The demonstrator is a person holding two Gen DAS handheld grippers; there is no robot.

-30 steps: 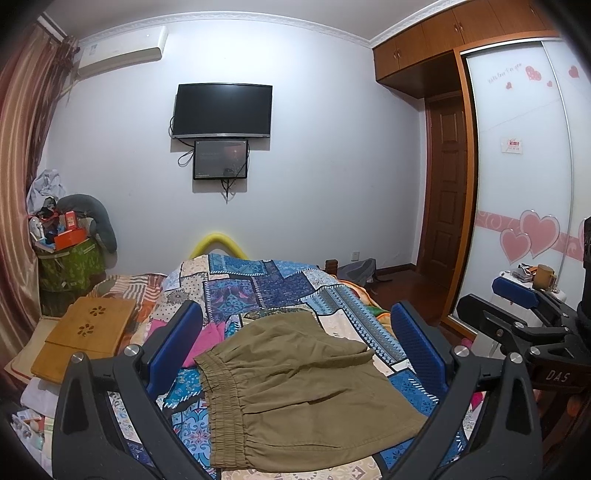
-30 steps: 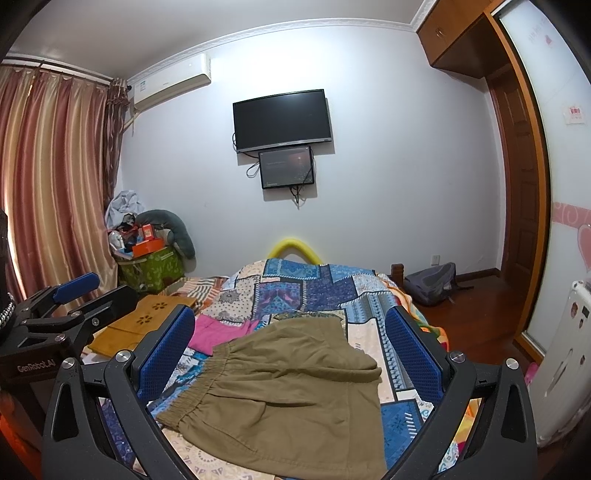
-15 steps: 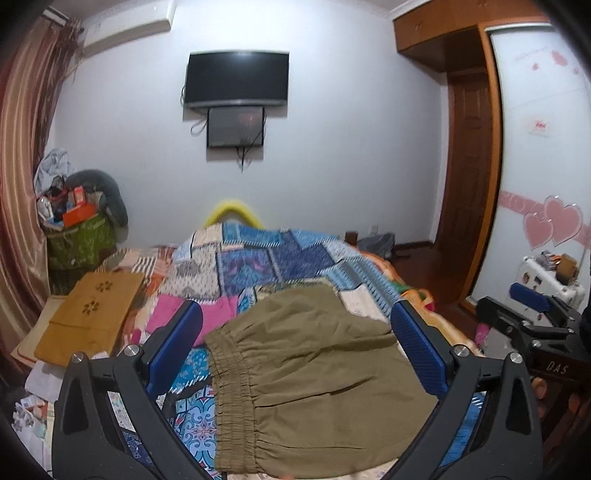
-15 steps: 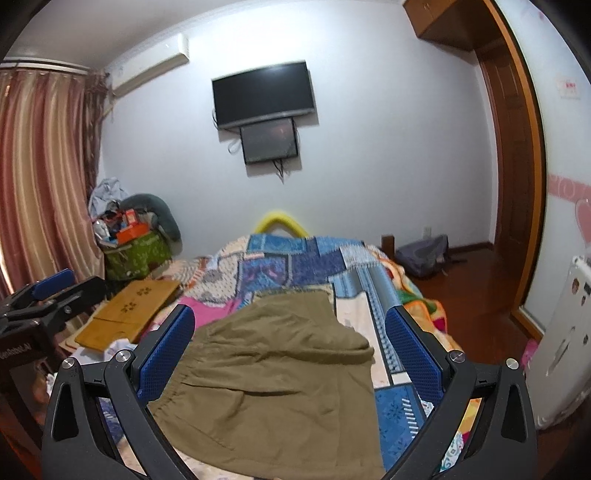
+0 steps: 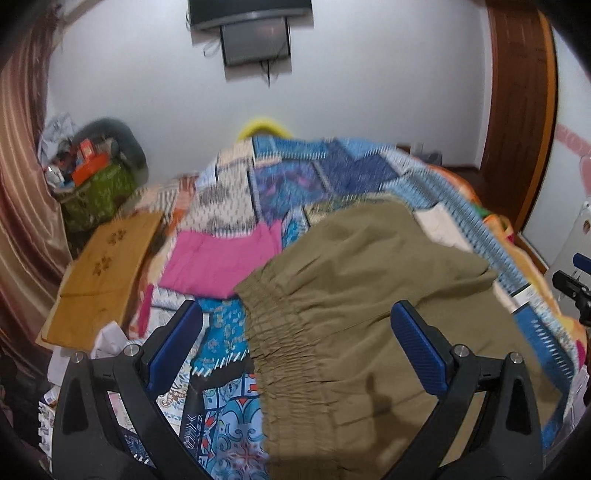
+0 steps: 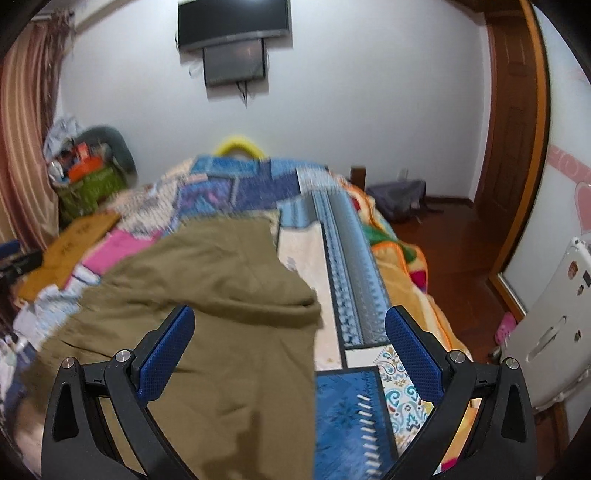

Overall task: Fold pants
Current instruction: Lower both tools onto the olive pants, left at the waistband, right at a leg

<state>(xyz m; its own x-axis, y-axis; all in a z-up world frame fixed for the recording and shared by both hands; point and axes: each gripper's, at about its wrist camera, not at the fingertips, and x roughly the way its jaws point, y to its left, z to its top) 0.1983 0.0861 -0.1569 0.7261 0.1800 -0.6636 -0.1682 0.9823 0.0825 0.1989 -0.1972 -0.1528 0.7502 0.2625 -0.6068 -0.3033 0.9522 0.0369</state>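
Nearest to each camera, both claws stand spread wide with nothing between their blue pads. The left claw (image 5: 299, 347) hangs over the waistband end of the pants (image 5: 354, 314), its left finger over the patterned quilt (image 5: 229, 424) and its right finger over the olive cloth. The right claw (image 6: 290, 347) hangs over the other side of the pants (image 6: 221, 314), with its left finger above the cloth and its right finger above the blue and cream quilt (image 6: 347, 406) patches. Neither claw touches the fabric as far as the views show.

The pants lie spread on the bed, olive-brown, with the gathered elastic waistband (image 5: 280, 332) running along their left edge in the left wrist view. One part of the cloth lies doubled over another, leaving a rumpled fold edge (image 6: 295, 299) toward the right side. Both views are blurred, so fine creases are hard to read.

Just beyond the waistband, a pink cloth (image 5: 221, 258) lies flat on the quilt, touching or nearly touching the pants' corner. To its left, a wooden board (image 5: 99, 273) with cut-out flower shapes rests at the bed's edge.

Further back, a green bin (image 5: 96, 192) heaped with clutter stands by the striped curtain (image 5: 18, 184). On the far wall, a dark screen (image 6: 232, 22) hangs above a smaller panel, and a wooden door (image 6: 513, 129) stands to the right.
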